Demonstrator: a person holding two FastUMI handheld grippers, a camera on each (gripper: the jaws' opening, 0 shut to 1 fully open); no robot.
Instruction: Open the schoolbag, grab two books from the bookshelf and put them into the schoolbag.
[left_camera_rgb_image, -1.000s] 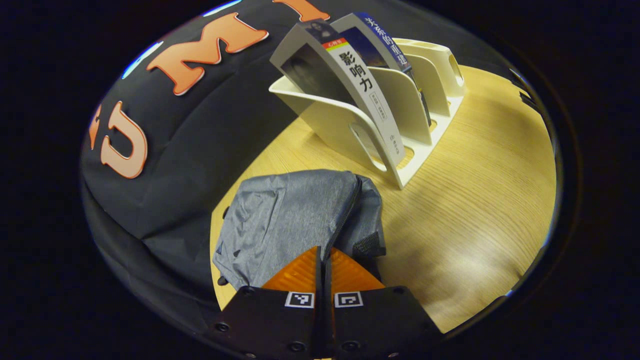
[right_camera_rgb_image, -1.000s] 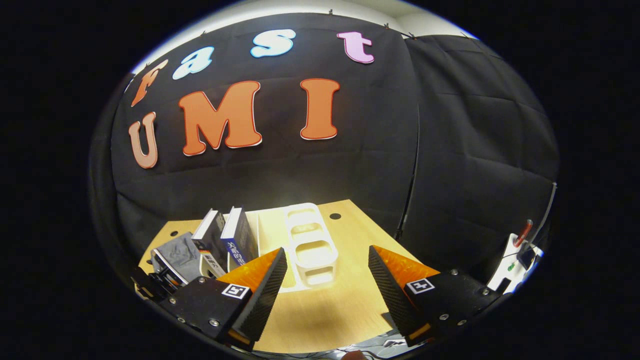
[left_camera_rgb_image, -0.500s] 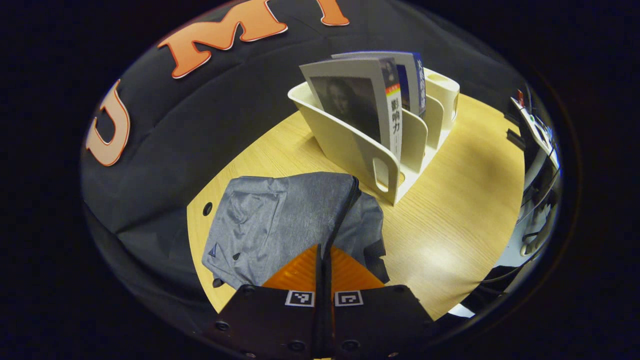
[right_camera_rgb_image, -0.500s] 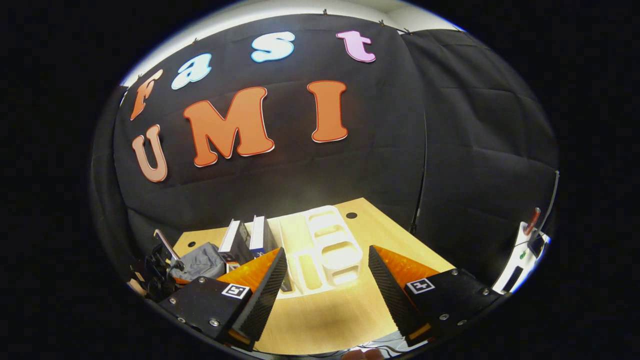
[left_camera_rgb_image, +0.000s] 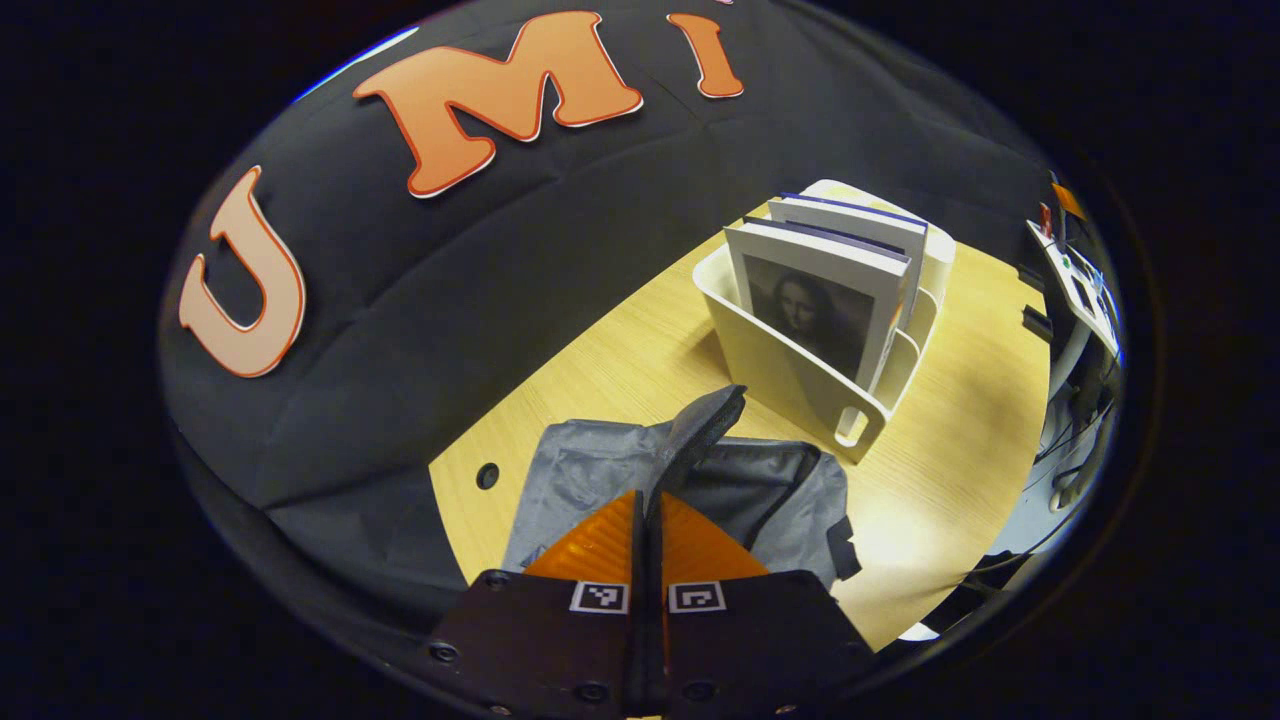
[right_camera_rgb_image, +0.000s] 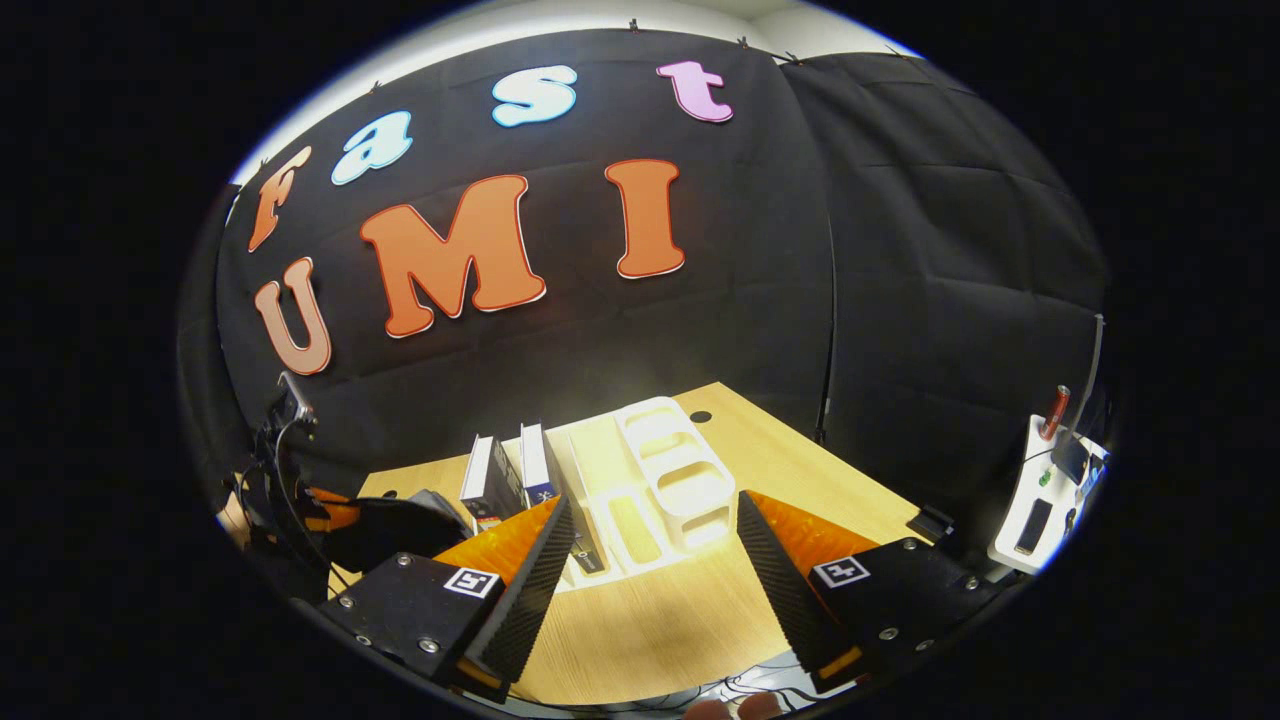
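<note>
- Black cloth walls close in the booth behind a light wooden bench (left_camera_rgb_image: 960, 470), which carries everything the task needs within reach of both hands.
- On the bench, near its front edge, the grey schoolbag (left_camera_rgb_image: 590, 480) lies flat, just beside the white bookshelf (left_camera_rgb_image: 790, 370).
- In the left gripper view, the left claw (left_camera_rgb_image: 645, 500) is closed, its fingers pinched together on the bag's flap (left_camera_rgb_image: 705, 425), which stands lifted above the dark opening. My guess is that this hold keeps the mouth open so that books can slide in.
- Two books (left_camera_rgb_image: 820, 300) stand upright in the end slots of the bookshelf nearest the bag, so the carry should be short.
- In the right gripper view, the right claw (right_camera_rgb_image: 650, 550) hovers with its fingers spread wide and nothing between them, aimed toward the bookshelf (right_camera_rgb_image: 670, 480). It looks ready to take the first of the books (right_camera_rgb_image: 510, 470).
- Neither book has left the shelf, so the loading is not yet begun.
</note>
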